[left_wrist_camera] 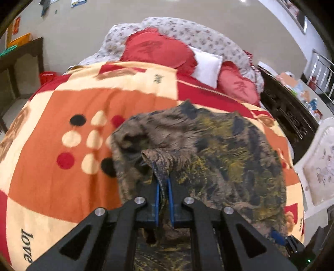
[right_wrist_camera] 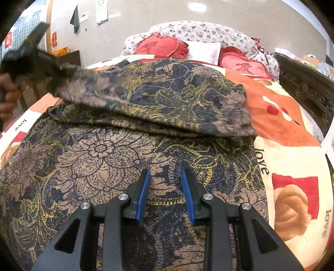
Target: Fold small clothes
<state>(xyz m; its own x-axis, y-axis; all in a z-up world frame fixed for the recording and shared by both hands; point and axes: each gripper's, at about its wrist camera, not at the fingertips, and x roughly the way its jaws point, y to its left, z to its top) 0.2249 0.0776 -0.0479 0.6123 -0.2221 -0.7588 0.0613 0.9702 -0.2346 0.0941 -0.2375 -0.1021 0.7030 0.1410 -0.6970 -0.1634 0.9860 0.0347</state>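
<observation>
Now left hand-held gripper (left_wrist_camera: 164, 183) pinching floral garment (left_wrist_camera: 219, 150) on blanket (left_wrist_camera: 52, 166); right hand-held gripper (right_wrist_camera: 166, 177) spread.

We list, on the bed, an orange, cream and red fleece blanket (left_wrist_camera: 52, 116) printed with dots, roses and the word "love". At its head lie two red heart-shaped frilled cushions (right_wrist_camera: 160, 47) with a small white pillow (right_wrist_camera: 205, 52) between them, backed by a grey floral quilt (right_wrist_camera: 210, 32). A dark carved wooden bed frame (right_wrist_camera: 306, 91) runs along the right; a dark wooden side table (left_wrist_camera: 18, 62) stands left. A pale tiled wall (right_wrist_camera: 146, 18) carries hung papers.
</observation>
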